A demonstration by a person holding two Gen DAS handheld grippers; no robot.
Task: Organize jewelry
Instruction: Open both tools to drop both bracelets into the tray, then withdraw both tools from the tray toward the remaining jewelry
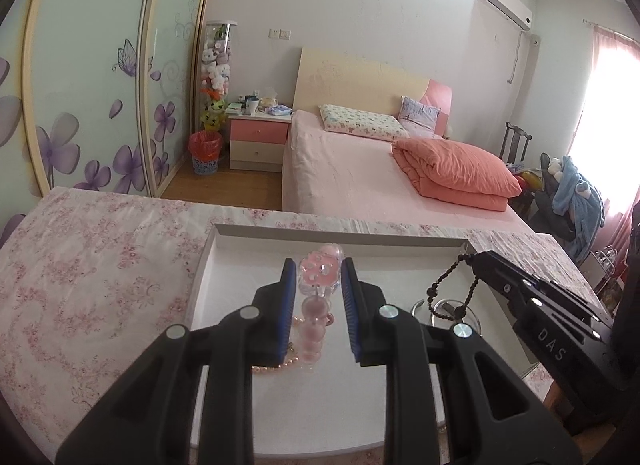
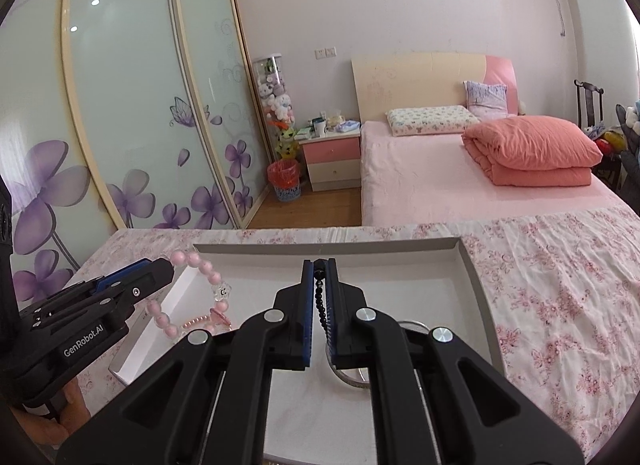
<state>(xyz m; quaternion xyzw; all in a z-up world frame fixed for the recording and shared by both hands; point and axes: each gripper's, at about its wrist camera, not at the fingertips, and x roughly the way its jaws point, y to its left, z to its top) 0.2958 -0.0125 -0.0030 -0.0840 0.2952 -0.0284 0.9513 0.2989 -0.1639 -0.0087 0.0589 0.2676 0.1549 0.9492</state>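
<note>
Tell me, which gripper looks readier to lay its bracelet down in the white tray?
Probably the right gripper: it pinches the dark bead bracelet shut, dangling over the white tray. The left gripper holds the pink bead bracelet near the tray's edge.

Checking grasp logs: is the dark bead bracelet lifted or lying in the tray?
Lifted. The right gripper pinches the dark bead bracelet, which hangs over the white tray.

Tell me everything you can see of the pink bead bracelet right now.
The pink bead bracelet is a loop of glossy, round, pale pink beads with a clear star charm. The left tool is shut on its upper part, so it hangs over the white tray. Its lower beads reach a smaller rose-coloured bead strand lying there.
</note>
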